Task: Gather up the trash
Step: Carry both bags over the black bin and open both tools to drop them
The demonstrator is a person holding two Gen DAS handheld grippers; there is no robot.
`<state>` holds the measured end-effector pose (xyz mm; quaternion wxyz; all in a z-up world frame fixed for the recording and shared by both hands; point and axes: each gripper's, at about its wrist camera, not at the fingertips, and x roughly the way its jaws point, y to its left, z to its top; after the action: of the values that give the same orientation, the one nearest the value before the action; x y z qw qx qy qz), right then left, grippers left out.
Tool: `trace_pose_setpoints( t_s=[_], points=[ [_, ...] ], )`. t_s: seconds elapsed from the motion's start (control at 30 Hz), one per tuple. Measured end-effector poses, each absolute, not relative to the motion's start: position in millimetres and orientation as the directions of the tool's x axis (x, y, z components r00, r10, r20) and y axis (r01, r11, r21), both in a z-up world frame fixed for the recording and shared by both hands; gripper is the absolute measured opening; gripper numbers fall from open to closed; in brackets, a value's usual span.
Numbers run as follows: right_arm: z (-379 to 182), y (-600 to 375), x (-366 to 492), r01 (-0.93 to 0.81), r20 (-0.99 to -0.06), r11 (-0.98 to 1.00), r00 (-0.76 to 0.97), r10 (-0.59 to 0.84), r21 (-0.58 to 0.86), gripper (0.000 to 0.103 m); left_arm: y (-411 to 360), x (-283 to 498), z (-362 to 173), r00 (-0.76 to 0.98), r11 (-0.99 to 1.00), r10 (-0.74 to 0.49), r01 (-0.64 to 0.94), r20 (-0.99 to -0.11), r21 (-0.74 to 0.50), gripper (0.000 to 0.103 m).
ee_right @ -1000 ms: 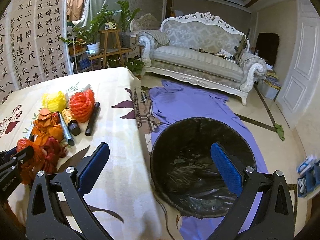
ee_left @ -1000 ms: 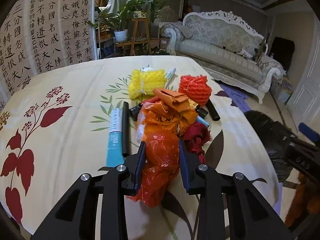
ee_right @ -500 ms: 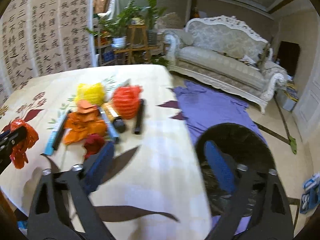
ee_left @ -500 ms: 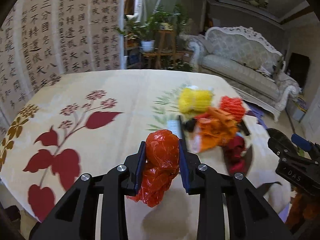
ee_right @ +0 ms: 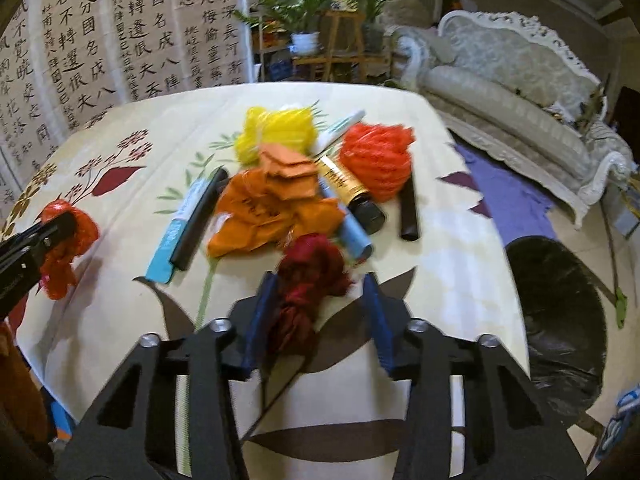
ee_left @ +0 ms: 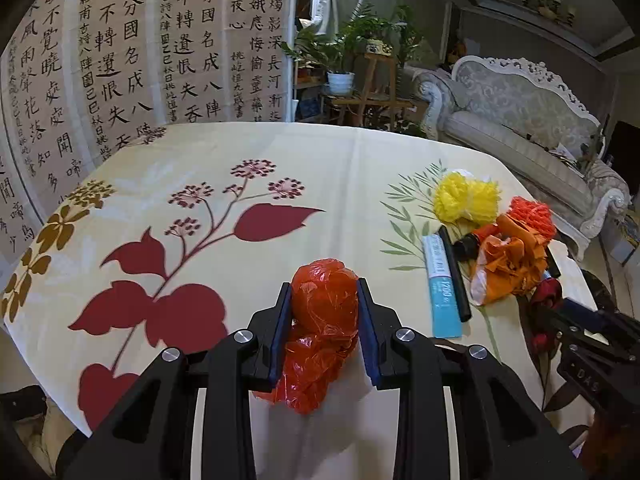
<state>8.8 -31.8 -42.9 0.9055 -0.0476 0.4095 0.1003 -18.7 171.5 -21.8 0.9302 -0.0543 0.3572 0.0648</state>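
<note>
My right gripper (ee_right: 318,300) was closing its jaws around a dark red wad (ee_right: 310,276) on the table (ee_right: 460,264). Beyond lay an orange bag (ee_right: 264,208), yellow netting (ee_right: 276,130) and red netting (ee_right: 378,160). At far left my left gripper (ee_right: 60,226) held a red bag (ee_right: 66,248).

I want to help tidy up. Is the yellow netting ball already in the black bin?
No, the yellow netting ball lies on the table, beside the bin.

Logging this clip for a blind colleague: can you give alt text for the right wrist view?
The right gripper is closing around a dark red crumpled wad on a floral tablecloth, its pads not yet clearly pressing. Beyond lies an orange bag among other trash; a black-lined bin stands right.
</note>
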Motion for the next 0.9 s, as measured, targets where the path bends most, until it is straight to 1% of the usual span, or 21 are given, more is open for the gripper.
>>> trace_pose_setpoints(
  t_s=[0.07,0.1,0.23,0.37,0.67,0.9],
  points=[
    [-42,-31,6,-0.228,-0.749,0.973,0.648,0.140,-0.016,0.023,167,-19,-23,0.738,0.988,0.063,-0.143,-0.672,-0.064,0.031],
    [-42,-31,4,-0.232,-0.750,0.972,0.647,0.140,-0.019,0.018,164,-19,-23,0.740,0.989,0.055,-0.133,-0.671,-0.067,0.031],
    [-40,-39,-1,-0.215,-0.744,0.976,0.657,0.125,-0.025,0.018,150,-21,-21,0.748,0.992,0.020,-0.095,-0.663,-0.078,0.031],
    [-33,-54,-7,-0.174,-0.713,0.983,0.696,0.080,-0.060,0.018,131,-23,-16,0.757,0.995,-0.022,-0.050,-0.653,-0.092,0.031],
    [-18,-128,-17,0.000,-0.664,0.998,0.747,-0.047,-0.070,0.018,71,-22,-4,0.776,0.991,-0.131,0.085,-0.617,-0.103,0.032],
    [-19,-187,-19,0.130,-0.648,0.989,0.748,-0.141,-0.065,0.018,13,-9,3,0.757,0.971,-0.237,0.202,-0.608,-0.126,0.032]
  ],
)
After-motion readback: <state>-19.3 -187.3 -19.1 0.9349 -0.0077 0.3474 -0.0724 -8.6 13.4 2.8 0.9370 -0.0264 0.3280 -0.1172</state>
